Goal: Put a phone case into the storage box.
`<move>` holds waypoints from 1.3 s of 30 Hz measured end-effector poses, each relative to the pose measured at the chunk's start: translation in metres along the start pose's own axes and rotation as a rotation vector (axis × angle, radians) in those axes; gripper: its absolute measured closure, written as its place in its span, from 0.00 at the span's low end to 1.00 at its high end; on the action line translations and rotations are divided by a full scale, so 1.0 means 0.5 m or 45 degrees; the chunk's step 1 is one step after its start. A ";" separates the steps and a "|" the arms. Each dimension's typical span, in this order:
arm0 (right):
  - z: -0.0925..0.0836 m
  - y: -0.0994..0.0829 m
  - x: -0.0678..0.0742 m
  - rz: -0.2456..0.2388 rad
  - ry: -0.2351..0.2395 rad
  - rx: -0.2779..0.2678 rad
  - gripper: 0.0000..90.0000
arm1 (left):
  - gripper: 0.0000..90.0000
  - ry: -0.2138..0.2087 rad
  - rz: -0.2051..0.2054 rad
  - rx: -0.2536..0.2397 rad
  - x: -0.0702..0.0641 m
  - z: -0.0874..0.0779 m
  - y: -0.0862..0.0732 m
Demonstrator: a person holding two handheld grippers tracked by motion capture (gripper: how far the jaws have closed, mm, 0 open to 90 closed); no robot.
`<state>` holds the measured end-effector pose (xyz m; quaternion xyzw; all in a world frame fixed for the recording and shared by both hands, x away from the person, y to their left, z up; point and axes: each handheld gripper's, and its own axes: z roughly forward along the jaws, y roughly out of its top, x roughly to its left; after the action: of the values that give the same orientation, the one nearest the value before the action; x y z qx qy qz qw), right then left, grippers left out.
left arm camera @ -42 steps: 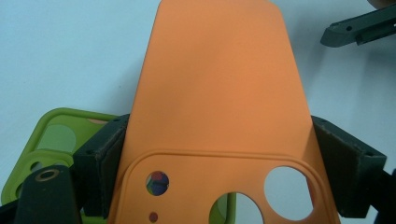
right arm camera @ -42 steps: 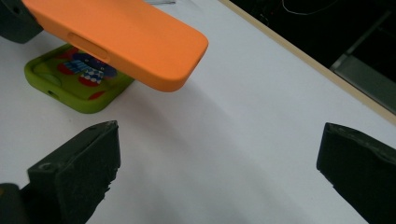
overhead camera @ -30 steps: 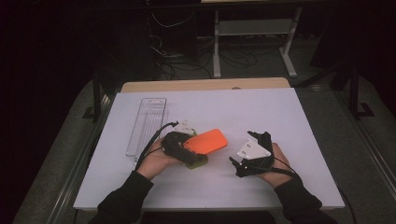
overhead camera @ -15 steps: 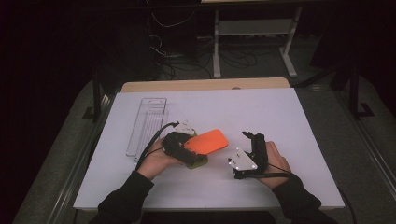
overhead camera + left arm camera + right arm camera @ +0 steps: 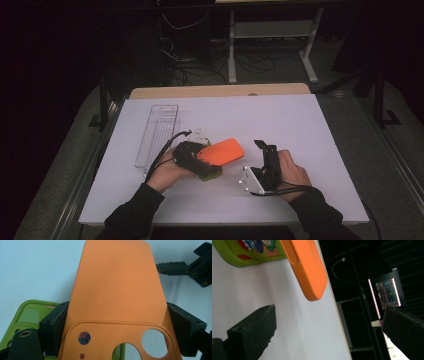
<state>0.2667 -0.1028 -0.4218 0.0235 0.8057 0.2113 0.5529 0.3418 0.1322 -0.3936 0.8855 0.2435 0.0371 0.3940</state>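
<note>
An orange phone case (image 5: 221,151) is clamped by its camera end in the left gripper (image 5: 200,159), raised over a green case (image 5: 210,173) (likely for handover); the right gripper (image 5: 265,159) waits alongside, jaws apart and empty.

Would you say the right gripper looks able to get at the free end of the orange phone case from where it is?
Probably yes: the right gripper stands open beside the orange phone case, whose free end juts out of the left gripper with bare white table between them.
</note>
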 end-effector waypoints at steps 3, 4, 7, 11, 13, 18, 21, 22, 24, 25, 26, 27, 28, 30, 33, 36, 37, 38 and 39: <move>0.000 0.008 0.008 -0.032 -0.039 -0.019 0.00 | 0.17 0.001 -0.016 -0.015 -0.002 0.002 0.001; 0.001 0.011 0.010 -0.046 -0.054 -0.020 0.00 | 0.17 0.001 -0.015 -0.013 -0.002 0.002 0.001; 0.002 0.017 0.020 -0.070 -0.053 -0.016 0.00 | 0.17 0.002 -0.014 -0.009 -0.003 0.001 0.002; 0.005 0.029 0.025 -0.140 -0.119 -0.064 0.03 | 0.17 -0.004 0.001 -0.008 -0.002 0.003 0.002; 0.006 0.035 0.029 -0.164 -0.118 -0.085 0.04 | 0.17 -0.004 0.000 -0.007 -0.002 0.003 0.002; 0.015 0.049 0.037 -0.220 -0.120 -0.109 0.06 | 0.17 -0.006 0.000 -0.008 -0.002 0.003 0.002; 0.016 0.057 0.042 -0.233 -0.130 -0.134 0.09 | 0.17 -0.006 -0.003 -0.004 -0.002 0.001 0.002; 0.017 0.060 0.044 -0.242 -0.137 -0.135 0.10 | 0.17 -0.006 -0.007 -0.008 -0.002 0.001 0.002; 0.018 0.064 0.045 -0.258 -0.142 -0.140 0.14 | 0.17 -0.009 -0.011 -0.009 -0.002 0.001 0.002; 0.020 0.066 0.047 -0.268 -0.150 -0.146 0.14 | 0.17 -0.008 -0.014 -0.012 -0.002 0.001 0.002; 0.022 0.069 0.048 -0.277 -0.159 -0.151 0.15 | 0.17 -0.003 -0.013 -0.011 -0.002 0.001 0.002; 0.024 0.072 0.049 -0.285 -0.161 -0.156 0.15 | 0.17 -0.004 -0.012 -0.012 -0.002 0.001 0.002; 0.026 0.074 0.052 -0.298 -0.171 -0.158 0.16 | 0.17 -0.004 -0.009 -0.009 -0.002 0.001 0.002; 0.029 0.080 0.058 -0.301 -0.180 -0.162 0.20 | 0.17 -0.007 0.002 0.001 0.000 -0.001 0.002; 0.033 0.086 0.061 -0.336 -0.194 -0.160 0.26 | 0.17 -0.009 -0.008 -0.013 0.000 -0.001 0.002; 0.041 0.088 0.065 -0.365 -0.191 -0.146 0.32 | 0.17 -0.008 -0.010 -0.018 0.001 -0.002 0.001; 0.043 0.089 0.066 -0.378 -0.192 -0.139 0.35 | 0.17 -0.007 -0.005 -0.014 0.001 -0.003 0.001; 0.046 0.089 0.067 -0.388 -0.188 -0.133 0.36 | 0.17 -0.008 -0.006 -0.014 0.001 -0.003 0.001; 0.048 0.089 0.069 -0.386 -0.188 -0.133 0.39 | 0.17 -0.008 -0.002 -0.014 0.001 -0.003 0.001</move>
<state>0.2661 -0.0456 -0.4432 -0.1117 0.7450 0.1649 0.6366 0.3421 0.1335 -0.3924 0.8832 0.2428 0.0354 0.3996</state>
